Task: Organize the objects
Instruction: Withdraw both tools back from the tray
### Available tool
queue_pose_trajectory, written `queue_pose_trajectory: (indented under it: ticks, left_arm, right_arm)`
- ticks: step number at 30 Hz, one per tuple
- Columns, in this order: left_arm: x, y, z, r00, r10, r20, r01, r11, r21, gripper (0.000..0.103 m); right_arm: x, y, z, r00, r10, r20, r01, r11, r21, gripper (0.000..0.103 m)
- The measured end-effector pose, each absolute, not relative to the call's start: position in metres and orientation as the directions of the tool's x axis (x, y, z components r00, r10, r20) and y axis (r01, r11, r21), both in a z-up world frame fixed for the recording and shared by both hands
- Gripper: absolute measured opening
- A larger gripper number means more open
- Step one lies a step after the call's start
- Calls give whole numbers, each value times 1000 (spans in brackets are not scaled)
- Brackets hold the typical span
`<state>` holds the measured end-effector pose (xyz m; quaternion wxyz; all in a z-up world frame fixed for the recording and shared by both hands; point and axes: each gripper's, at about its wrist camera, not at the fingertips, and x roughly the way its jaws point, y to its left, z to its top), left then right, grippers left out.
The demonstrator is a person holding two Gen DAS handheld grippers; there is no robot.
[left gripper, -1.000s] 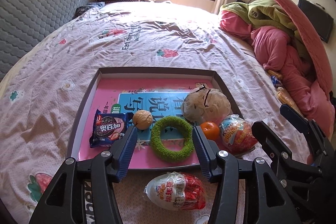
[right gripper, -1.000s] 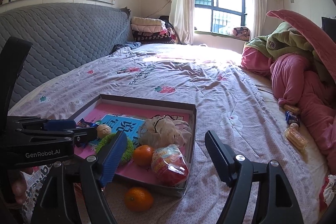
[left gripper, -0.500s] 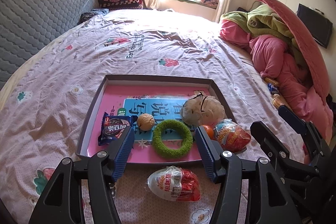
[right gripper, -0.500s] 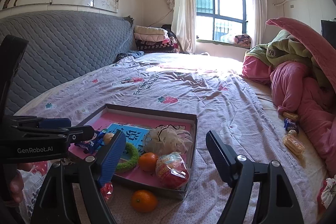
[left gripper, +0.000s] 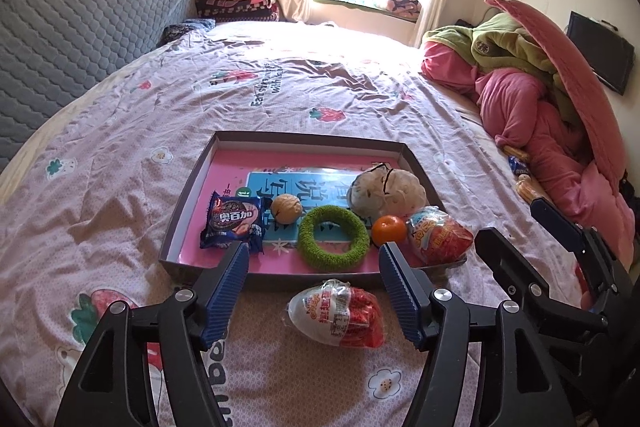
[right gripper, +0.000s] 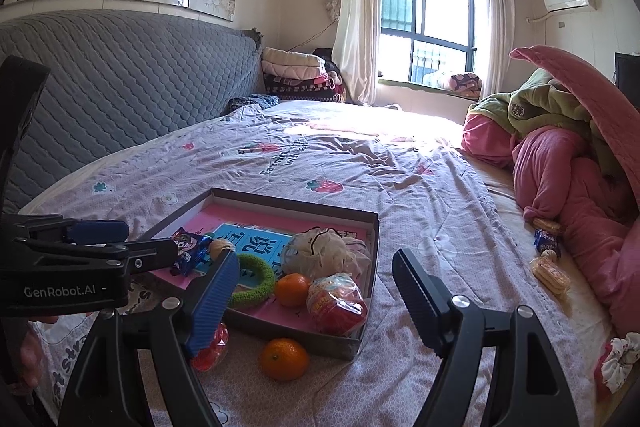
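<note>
A shallow box tray (left gripper: 192,203) (right gripper: 372,239) lies on the bed. It holds a blue cookie packet (left gripper: 234,223), a walnut (left gripper: 286,209), a green ring (left gripper: 333,243) (right gripper: 256,281), a beige mesh pouf (left gripper: 386,193) (right gripper: 322,253), an orange (left gripper: 389,229) (right gripper: 292,289) and a red snack bag (left gripper: 438,241) (right gripper: 336,305). Another red-white snack bag (left gripper: 340,315) lies outside, in front of the tray, just beyond my open left gripper (left gripper: 314,291). A second orange (right gripper: 284,359) lies outside the tray, between the fingers of my open right gripper (right gripper: 316,291).
A grey quilted headboard (right gripper: 120,99) runs along the left. Pink and green bedding (left gripper: 540,99) is heaped at the right, with small snack packs (right gripper: 550,271) beside it. Folded blankets (right gripper: 296,75) are stacked at the far end. My other gripper (left gripper: 560,267) shows at the right.
Both grippers have drawn back and risen away from the tray, so it looks smaller. The objects have not moved. Both grippers stay open.
</note>
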<state>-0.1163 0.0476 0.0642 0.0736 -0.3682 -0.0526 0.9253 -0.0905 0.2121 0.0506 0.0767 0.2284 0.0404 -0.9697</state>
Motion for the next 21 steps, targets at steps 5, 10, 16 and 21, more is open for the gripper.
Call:
queue_pose_trajectory:
  ticks: [5, 10, 16, 21]
  left_arm:
    - [-106, 46, 62, -721, 162, -674, -94, -986, -138, 71]
    - [-100, 43, 64, -726, 157, -669, -89, -987, -135, 71]
    - [-93, 40, 64, -735, 138, -664, -86, -990, -111, 71]
    - [-88, 41, 60, -726, 150, -671, -92, -988, -122, 71]
  right_arm:
    - [-85, 209, 49, -884, -124, -451, 163, -986, -48, 78]
    - [-81, 210, 49, -888, -122, -443, 157, -987, -43, 79]
    - [-71, 213, 52, -903, -120, -411, 149, -988, -40, 79]
    - [-63, 214, 50, -905, -120, -409, 148, -988, -38, 79]
